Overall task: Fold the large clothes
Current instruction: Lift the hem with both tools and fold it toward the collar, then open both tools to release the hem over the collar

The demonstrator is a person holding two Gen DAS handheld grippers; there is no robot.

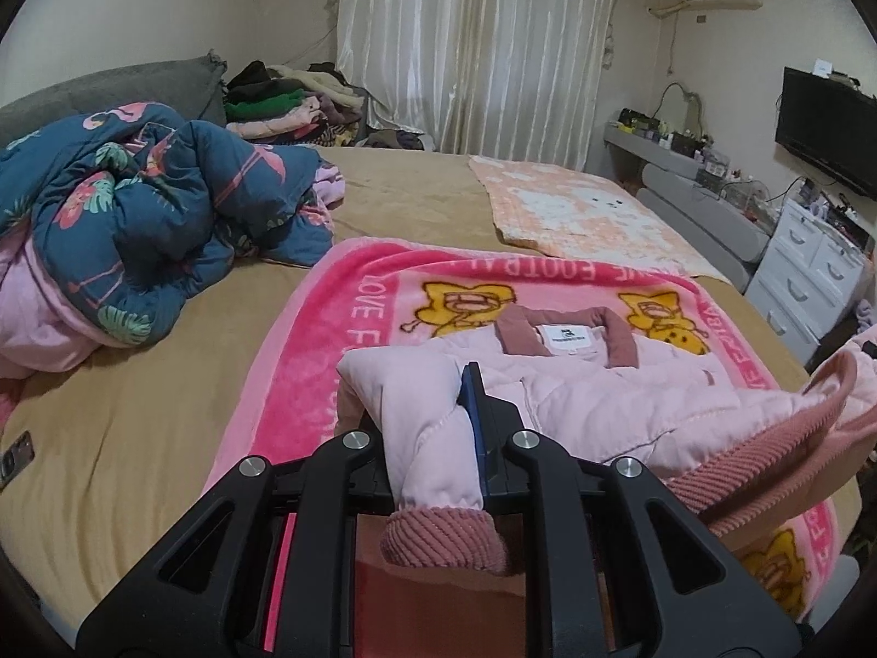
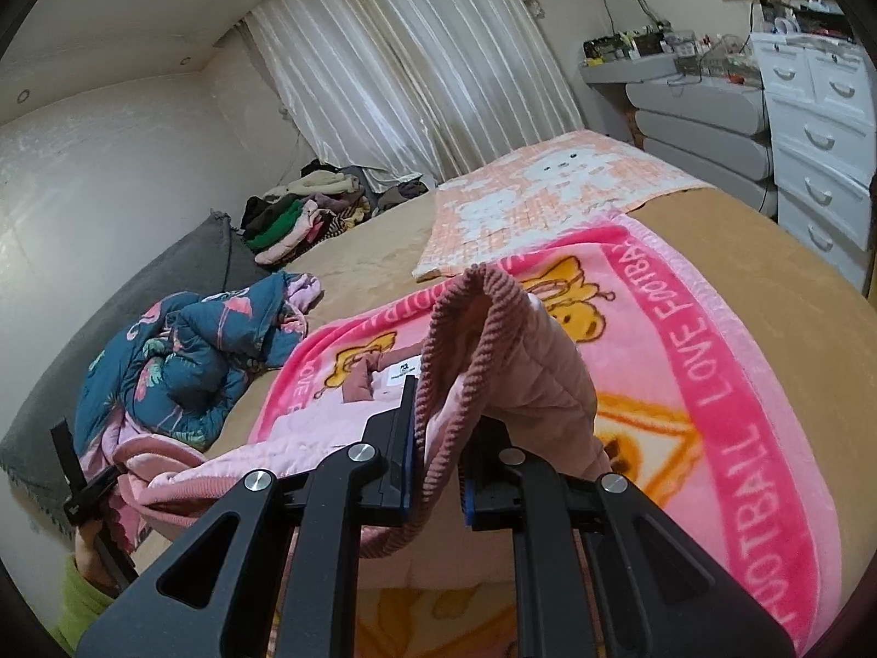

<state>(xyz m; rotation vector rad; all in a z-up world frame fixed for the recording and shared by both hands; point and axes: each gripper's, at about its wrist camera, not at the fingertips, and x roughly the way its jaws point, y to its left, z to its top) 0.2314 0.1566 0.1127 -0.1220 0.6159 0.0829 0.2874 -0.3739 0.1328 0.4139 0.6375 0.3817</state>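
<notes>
Pink jacket [image 1: 592, 400] lies on the pink blanket [image 1: 307, 362], collar away from me. Only the right cam shows my sleeve [image 2: 82, 592] w/ the left gripper [image 1: 438, 427], clamped on a cuff; right gripper [image 2: 436, 427] pinches the ribbed hem.

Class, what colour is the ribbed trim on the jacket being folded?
Dusty rose-pink corduroy trim on the pale pink jacket; clearest in the right wrist view.
</notes>
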